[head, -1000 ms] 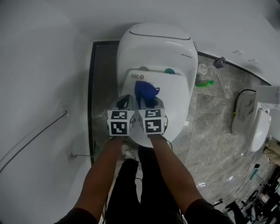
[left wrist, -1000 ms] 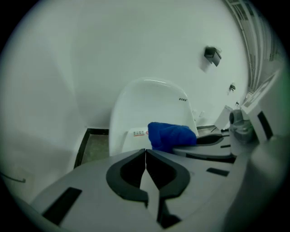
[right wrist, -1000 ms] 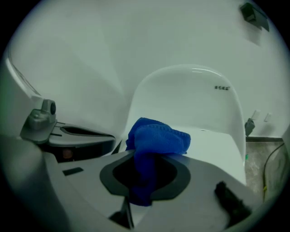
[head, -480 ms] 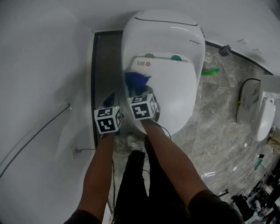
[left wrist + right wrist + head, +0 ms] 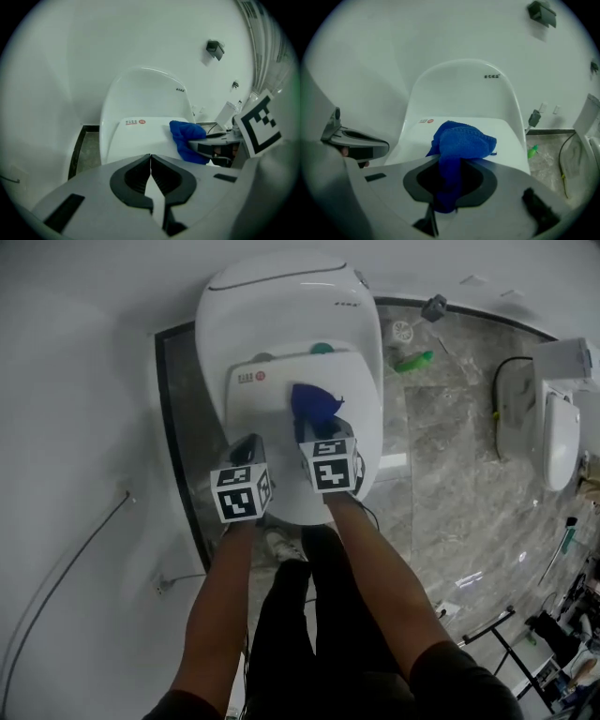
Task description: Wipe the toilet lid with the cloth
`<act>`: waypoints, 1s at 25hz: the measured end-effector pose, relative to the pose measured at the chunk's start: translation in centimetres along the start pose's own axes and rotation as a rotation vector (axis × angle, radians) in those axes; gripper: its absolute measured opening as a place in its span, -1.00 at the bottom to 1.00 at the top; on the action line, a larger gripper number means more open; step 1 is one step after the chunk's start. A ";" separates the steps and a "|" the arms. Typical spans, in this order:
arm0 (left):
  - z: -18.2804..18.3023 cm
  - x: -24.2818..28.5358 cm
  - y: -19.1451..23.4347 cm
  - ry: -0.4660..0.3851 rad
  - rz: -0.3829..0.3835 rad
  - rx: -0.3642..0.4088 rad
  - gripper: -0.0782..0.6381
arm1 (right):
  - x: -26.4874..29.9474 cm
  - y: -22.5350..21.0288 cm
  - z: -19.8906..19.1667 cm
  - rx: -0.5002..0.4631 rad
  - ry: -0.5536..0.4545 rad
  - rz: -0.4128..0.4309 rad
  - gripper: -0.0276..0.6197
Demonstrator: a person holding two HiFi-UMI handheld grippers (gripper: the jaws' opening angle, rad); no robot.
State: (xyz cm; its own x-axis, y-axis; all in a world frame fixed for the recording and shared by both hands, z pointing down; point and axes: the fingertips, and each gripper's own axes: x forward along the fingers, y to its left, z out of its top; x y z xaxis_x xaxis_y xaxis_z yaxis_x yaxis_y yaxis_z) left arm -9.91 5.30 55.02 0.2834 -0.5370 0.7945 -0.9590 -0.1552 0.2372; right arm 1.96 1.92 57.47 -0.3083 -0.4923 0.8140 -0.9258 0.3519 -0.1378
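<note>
A white toilet stands with its lid (image 5: 272, 409) down; the lid (image 5: 506, 136) also fills the middle of the right gripper view. My right gripper (image 5: 323, 437) is shut on a blue cloth (image 5: 314, 404), which bunches out past the jaws onto the lid's middle. The cloth (image 5: 461, 140) hides the jaw tips in the right gripper view. My left gripper (image 5: 248, 451) hangs over the lid's left front part, jaws shut with nothing between them (image 5: 150, 161). From the left gripper view the cloth (image 5: 187, 138) lies to the right on the lid (image 5: 136, 140).
A white wall (image 5: 75, 427) stands close on the left, with a dark floor strip (image 5: 178, 427) beside the toilet. On the grey marble floor to the right lie a green bottle (image 5: 412, 360) and a second white fixture (image 5: 553, 427). The person's legs and shoe (image 5: 277, 545) stand before the bowl.
Both grippers swung left across the lid and then back toward its middle. The right gripper carried the blue cloth along with it the whole time.
</note>
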 end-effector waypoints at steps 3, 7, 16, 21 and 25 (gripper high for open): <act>0.0 1.4 -2.9 0.026 -0.039 0.014 -0.75 | -1.6 -4.3 -1.5 0.043 -0.018 -0.061 -0.73; 0.8 2.3 -6.0 0.026 -0.060 0.064 -0.75 | -3.3 -8.3 -3.2 0.064 -0.019 -0.135 -0.73; 0.4 2.4 -10.1 -0.001 -0.099 0.097 -0.75 | -4.7 -12.2 -4.5 0.061 -0.053 -0.202 -0.73; -0.7 0.3 -6.1 -0.031 -0.027 0.092 -0.75 | -6.1 -6.8 -2.2 -0.020 -0.160 -0.112 -0.73; -2.3 -2.6 -1.0 -0.061 0.064 0.051 -0.75 | -5.3 1.4 -2.3 -0.043 -0.152 0.009 -0.73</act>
State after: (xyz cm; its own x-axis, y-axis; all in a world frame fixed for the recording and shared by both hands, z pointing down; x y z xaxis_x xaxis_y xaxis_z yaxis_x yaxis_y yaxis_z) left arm -9.66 8.75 53.96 0.2219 -0.5961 0.7716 -0.9746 -0.1600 0.1567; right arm 2.84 6.85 54.28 -0.3489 -0.6030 0.7174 -0.9138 0.3887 -0.1178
